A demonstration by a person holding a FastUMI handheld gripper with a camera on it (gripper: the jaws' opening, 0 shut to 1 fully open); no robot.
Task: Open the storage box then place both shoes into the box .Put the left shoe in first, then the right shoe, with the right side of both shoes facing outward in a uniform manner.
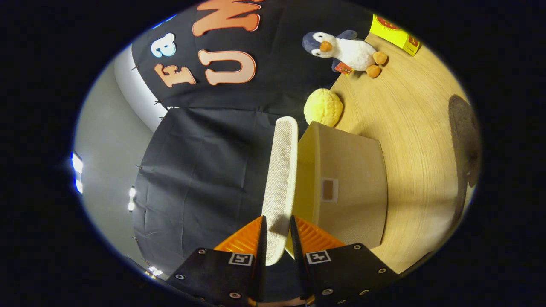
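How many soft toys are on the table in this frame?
2. A plush penguin lies far beyond the storage box, beside a yellow carton. A yellow plush ball sits just behind the box. The box may hide others.

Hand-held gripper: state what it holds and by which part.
The hand-held gripper is shut on the storage box lid, both fingers pinching the free edge of the raised flap, beside the storage box.

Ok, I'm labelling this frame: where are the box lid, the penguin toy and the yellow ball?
box lid (281,170), gripper view, mid panel between fingers.
penguin toy (356,52), gripper view, white belly.
yellow ball (323,106), gripper view, centre.
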